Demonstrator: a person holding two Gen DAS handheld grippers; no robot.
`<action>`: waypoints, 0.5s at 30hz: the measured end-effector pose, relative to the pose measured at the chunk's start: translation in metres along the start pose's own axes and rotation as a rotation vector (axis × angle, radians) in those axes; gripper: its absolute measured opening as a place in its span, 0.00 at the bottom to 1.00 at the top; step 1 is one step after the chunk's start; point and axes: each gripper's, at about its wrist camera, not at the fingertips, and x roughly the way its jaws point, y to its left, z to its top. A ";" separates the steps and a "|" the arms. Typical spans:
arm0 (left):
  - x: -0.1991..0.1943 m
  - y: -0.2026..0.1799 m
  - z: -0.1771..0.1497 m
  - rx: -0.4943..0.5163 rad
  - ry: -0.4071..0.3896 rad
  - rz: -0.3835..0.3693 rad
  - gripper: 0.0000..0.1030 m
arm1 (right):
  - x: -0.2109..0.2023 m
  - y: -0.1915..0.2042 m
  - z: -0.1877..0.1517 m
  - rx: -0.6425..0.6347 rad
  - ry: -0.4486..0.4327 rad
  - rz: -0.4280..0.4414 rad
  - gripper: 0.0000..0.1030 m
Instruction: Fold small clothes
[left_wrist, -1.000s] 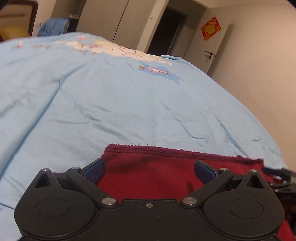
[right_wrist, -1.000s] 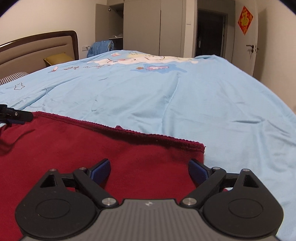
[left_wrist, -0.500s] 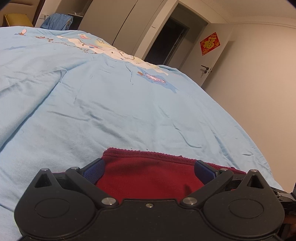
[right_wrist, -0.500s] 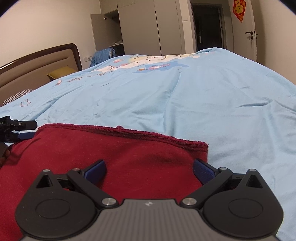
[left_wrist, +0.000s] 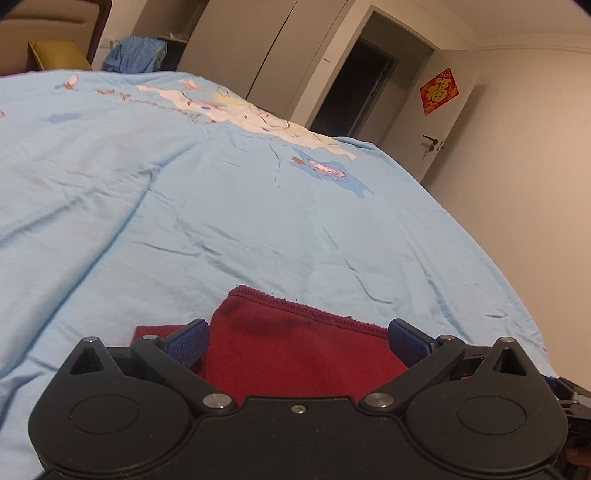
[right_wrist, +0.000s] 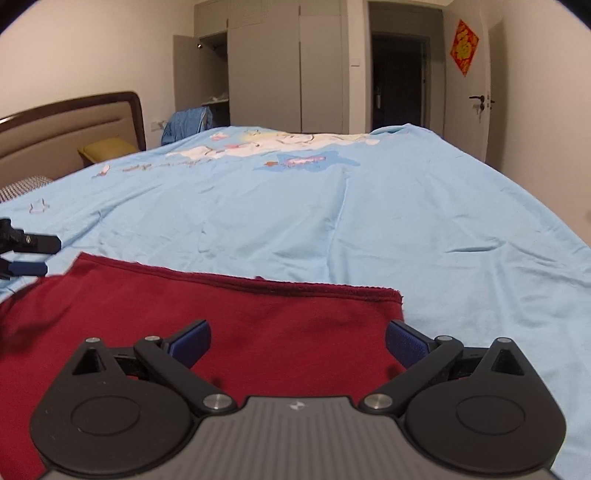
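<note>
Dark red knit garment (right_wrist: 236, 314) flat on light blue cotton bedsheet (right_wrist: 369, 221).
Your left gripper (left_wrist: 297, 341) and right gripper (right_wrist: 297, 341) gape empty; bare sheet lies beyond the hem, and a lower layer newly shows.

A red diamond paper (left_wrist: 439, 91) on the white door (left_wrist: 448, 122) at 2 o'clock bears one gold character, 福; in the right wrist view it is unreadable.
</note>
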 end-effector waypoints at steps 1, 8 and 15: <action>-0.008 -0.003 -0.002 0.014 -0.009 0.009 0.99 | -0.007 0.005 -0.002 0.018 -0.008 0.012 1.00; -0.067 -0.018 -0.027 0.022 -0.063 0.079 0.99 | -0.052 0.066 -0.035 -0.052 -0.087 0.032 1.00; -0.117 -0.023 -0.053 -0.042 -0.116 0.140 0.99 | -0.071 0.099 -0.056 -0.046 -0.141 -0.038 1.00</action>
